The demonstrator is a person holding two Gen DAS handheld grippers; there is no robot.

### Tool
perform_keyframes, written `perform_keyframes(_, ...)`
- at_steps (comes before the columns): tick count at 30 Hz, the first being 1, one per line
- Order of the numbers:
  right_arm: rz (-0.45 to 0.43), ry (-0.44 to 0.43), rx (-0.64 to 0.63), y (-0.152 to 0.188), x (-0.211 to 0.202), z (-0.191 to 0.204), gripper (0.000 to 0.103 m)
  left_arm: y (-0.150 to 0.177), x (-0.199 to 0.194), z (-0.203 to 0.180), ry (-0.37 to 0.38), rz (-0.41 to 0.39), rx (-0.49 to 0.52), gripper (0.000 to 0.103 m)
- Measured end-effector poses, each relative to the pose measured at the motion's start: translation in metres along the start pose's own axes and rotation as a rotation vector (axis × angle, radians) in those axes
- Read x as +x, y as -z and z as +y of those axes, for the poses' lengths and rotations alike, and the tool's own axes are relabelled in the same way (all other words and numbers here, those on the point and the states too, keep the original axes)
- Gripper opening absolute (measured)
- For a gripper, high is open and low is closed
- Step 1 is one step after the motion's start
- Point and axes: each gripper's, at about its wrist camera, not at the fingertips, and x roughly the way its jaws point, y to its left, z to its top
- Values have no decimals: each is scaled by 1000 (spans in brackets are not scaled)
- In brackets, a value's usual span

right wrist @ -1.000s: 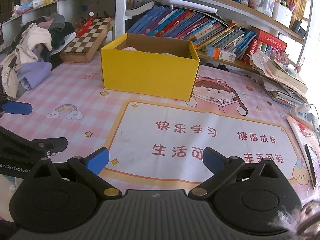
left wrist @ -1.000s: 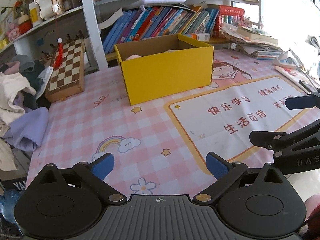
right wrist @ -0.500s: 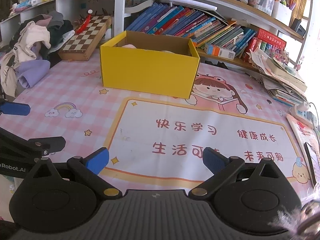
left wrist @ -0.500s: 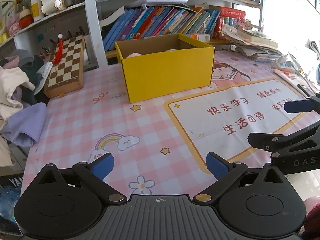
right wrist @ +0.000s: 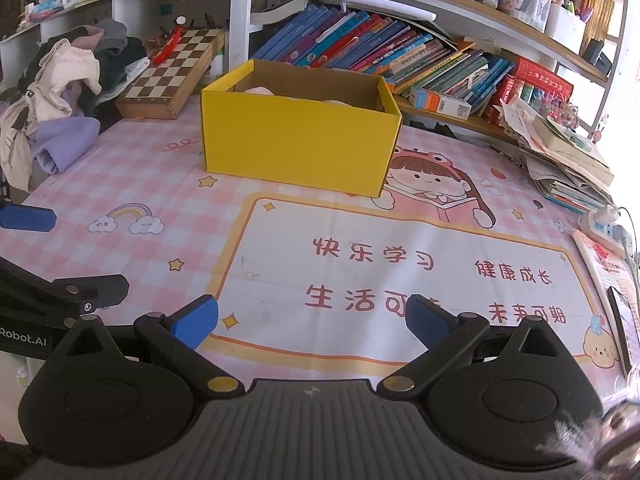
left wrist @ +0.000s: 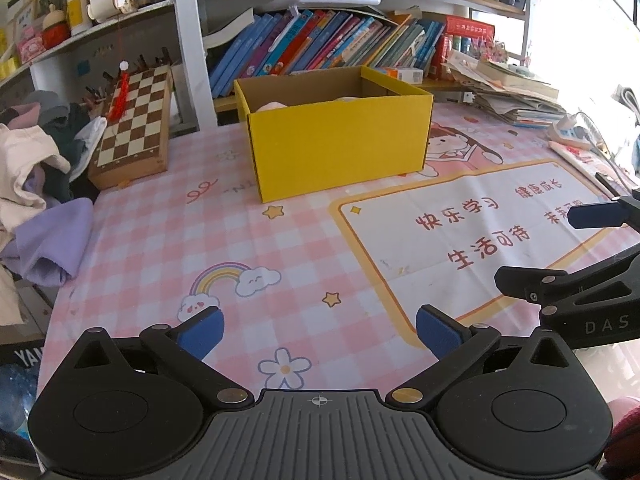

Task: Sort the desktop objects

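Fingers of the left gripper [left wrist: 318,330] stood wide apart with nothing between the blue pads, low over the pink checked mat [left wrist: 168,240] near its front edge. The right gripper [right wrist: 312,320] was likewise spread and empty, alongside it over the white printed panel [right wrist: 400,256]. A yellow box [left wrist: 340,152], open-topped, sat toward the back edge of the mat, below the shelf of books [left wrist: 312,44]; pale objects showed just above its rim, too hidden to identify. No loose item lay on the mat in front of either gripper. A chessboard [left wrist: 136,120] and a heap of clothes [left wrist: 36,184] occupied the left edge, and stacked papers [right wrist: 568,160] the right. Judged risks: with both grippers close together, a reach across could knock one against the other, and a push on the light box could slide it.
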Motion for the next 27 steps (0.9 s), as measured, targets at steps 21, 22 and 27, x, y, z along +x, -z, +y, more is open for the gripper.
perform_keyframes(21,8,4,-4,2,-1,1,101,2,-3,-2,24,-16,6,103)
perform_keyframes(22,9,4,-5,2,-1,1,101,2,-4,-2,26,-19,5,103)
perform_keyframes(27,15,5,-5,3,0,1,101,1,-3,-4,29,-18,6,103)
